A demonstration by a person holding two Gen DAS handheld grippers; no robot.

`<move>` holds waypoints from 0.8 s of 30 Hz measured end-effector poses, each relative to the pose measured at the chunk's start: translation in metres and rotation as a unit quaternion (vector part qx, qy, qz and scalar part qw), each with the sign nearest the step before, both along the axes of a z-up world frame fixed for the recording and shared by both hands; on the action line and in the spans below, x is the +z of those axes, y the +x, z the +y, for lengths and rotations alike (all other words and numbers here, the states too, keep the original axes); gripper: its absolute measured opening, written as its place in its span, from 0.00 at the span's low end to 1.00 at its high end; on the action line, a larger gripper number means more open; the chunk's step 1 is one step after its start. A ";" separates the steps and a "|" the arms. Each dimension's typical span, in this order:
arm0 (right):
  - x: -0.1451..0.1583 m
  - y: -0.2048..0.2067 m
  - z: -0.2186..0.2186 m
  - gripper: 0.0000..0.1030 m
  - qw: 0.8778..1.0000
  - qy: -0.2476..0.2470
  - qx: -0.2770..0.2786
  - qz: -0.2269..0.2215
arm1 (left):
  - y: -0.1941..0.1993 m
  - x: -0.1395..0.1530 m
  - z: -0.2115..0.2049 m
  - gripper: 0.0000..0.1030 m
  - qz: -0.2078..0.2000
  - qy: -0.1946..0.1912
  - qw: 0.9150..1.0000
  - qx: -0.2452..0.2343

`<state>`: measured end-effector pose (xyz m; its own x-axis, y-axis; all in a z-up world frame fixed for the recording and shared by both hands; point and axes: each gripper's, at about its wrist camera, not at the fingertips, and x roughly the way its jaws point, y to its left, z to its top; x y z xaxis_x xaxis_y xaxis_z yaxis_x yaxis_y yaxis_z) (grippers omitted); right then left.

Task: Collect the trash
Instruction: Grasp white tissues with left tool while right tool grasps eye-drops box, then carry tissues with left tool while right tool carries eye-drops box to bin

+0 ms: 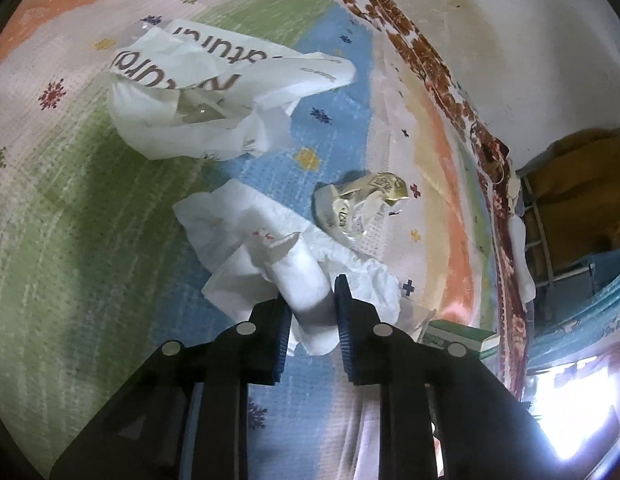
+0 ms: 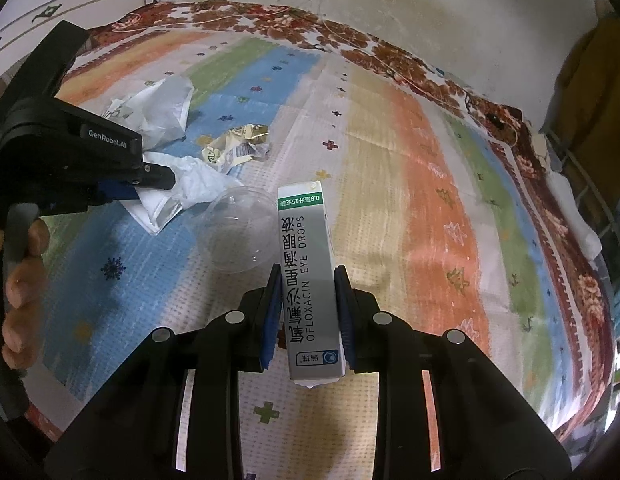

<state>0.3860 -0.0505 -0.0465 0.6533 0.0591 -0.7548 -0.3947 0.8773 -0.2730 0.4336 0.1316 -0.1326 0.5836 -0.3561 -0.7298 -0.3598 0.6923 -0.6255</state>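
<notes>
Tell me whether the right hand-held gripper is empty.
No: the right hand-held gripper is shut on the eye drops box, its fingers pressing both long sides.

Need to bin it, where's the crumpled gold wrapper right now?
In the left wrist view, the gold wrapper lies on the striped mat, just right of the white tissue.

White tissue (image 1: 270, 264), gold-and-white wrapper (image 1: 358, 204), grey-green box (image 2: 310, 280), rainbow-striped mat (image 2: 410, 160) dotted with crosses.

left gripper (image 1: 312, 300) fingers (image 1: 344, 312) clamp white tissue wad (image 1: 306, 276) | crumpled gold wrapper (image 1: 358, 204) just beside | white plastic bag (image 1: 198, 96) farther off | green box (image 1: 462, 338) at right | striped bed sheet (image 1: 70, 208) beneath
</notes>
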 end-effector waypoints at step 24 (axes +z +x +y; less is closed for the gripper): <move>0.026 -0.020 -0.002 0.23 0.999 0.036 0.011 0.020 | -0.034 0.037 -0.002 0.16 -0.013 0.032 0.999 -0.023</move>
